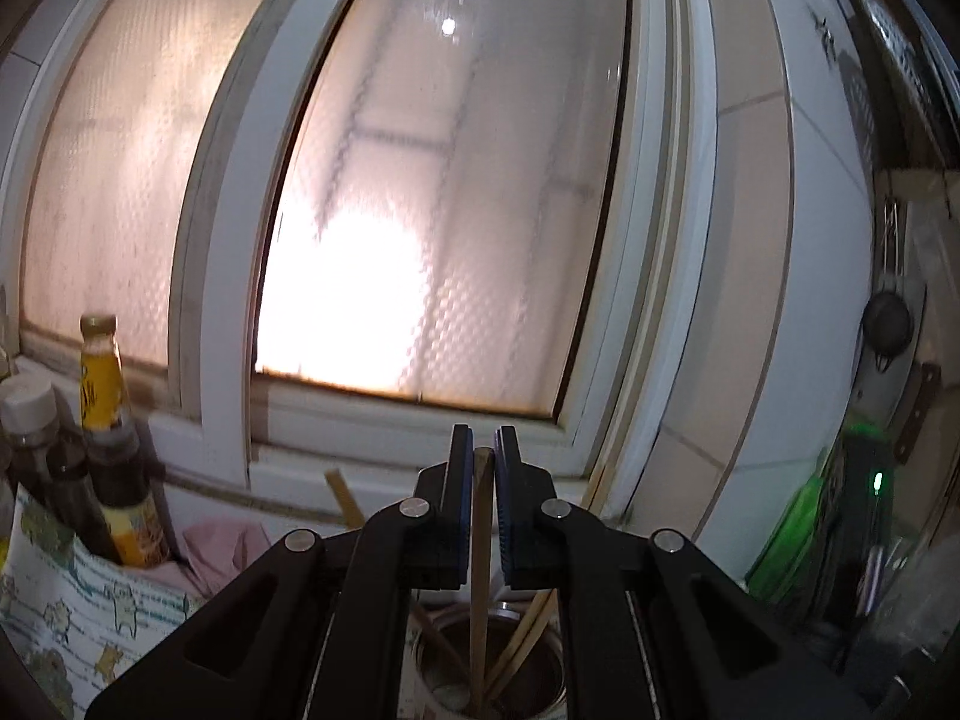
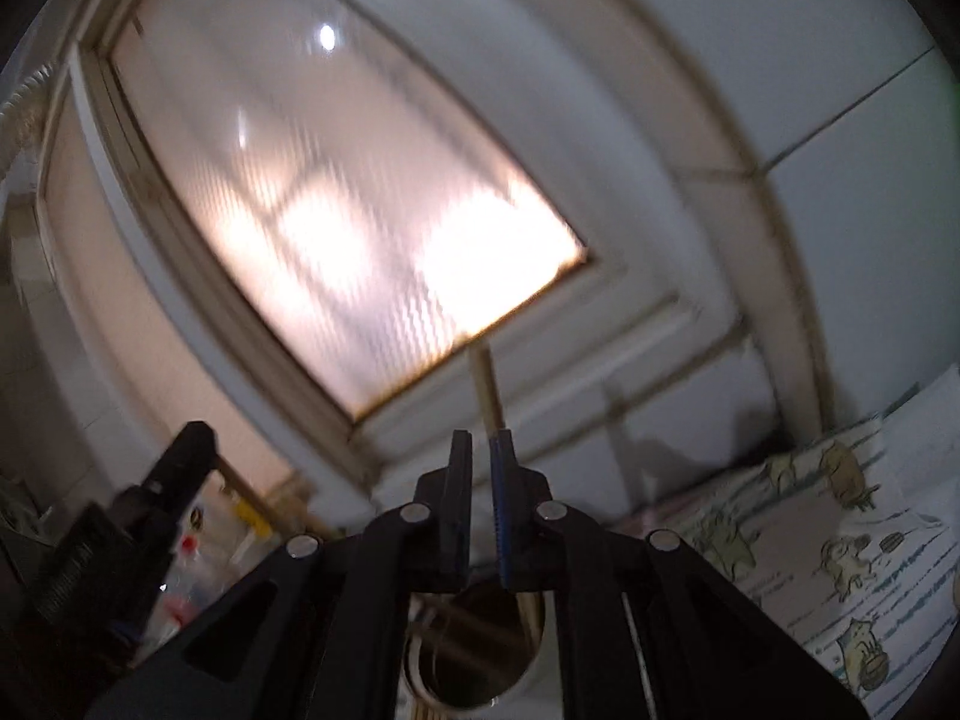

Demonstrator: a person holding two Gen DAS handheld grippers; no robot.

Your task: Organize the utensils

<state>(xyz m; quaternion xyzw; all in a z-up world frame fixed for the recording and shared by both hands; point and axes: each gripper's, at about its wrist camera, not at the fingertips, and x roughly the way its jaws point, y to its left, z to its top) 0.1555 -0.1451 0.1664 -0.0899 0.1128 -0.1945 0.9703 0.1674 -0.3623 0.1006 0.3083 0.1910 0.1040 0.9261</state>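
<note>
My left gripper (image 1: pixel 483 450) is shut on a wooden chopstick (image 1: pixel 480 570) that stands upright, its lower end inside a round metal utensil holder (image 1: pixel 543 669) below the fingers. Other chopsticks (image 1: pixel 521 642) lean in the same holder, and one (image 1: pixel 342 498) sticks up behind. My right gripper (image 2: pixel 480 450) is shut on another wooden chopstick (image 2: pixel 487 387) whose top rises above the pads, over a round holder (image 2: pixel 480 648) below. The left gripper (image 2: pixel 150 516) shows at the left of the right wrist view.
A frosted window (image 1: pixel 420 210) with a white frame fills the wall ahead. Sauce bottles (image 1: pixel 108 450) stand at the left behind a cartoon-printed paper box (image 1: pixel 78 612), which also shows in the right wrist view (image 2: pixel 840 546). Green and dark items (image 1: pixel 840 510) crowd the right.
</note>
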